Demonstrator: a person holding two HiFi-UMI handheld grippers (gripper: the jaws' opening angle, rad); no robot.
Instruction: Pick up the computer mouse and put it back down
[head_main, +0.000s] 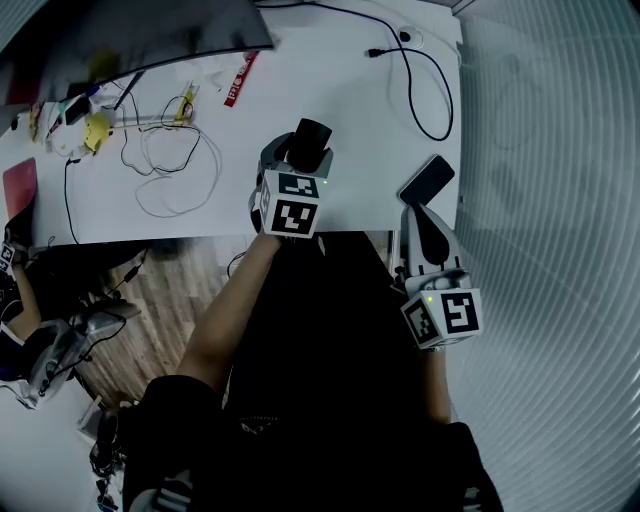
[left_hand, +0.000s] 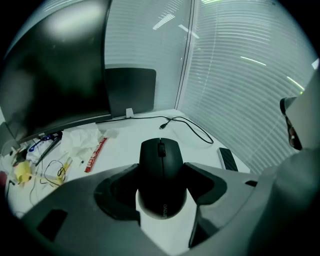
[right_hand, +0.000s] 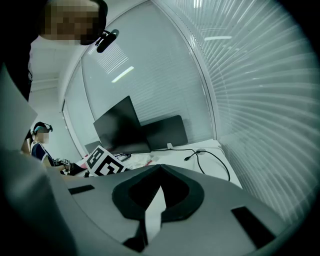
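The left claw (head_main: 303, 150) pinches the black mouse (left_hand: 161, 167) by its sides over the white tabletop (head_main: 350, 100), while the right claw (right_hand: 159, 176) (empty) is pressed together.

- Mouse (head_main: 310, 144) sits between left gripper (head_main: 303, 152) jaws, near desk (head_main: 340, 80) front edge.
- From mouse: phone (head_main: 427, 179) 3 o'clock, cable (head_main: 428, 95) 2, monitor (head_main: 130, 35) 10.
- Right gripper (head_main: 425, 236) 4 o'clock.
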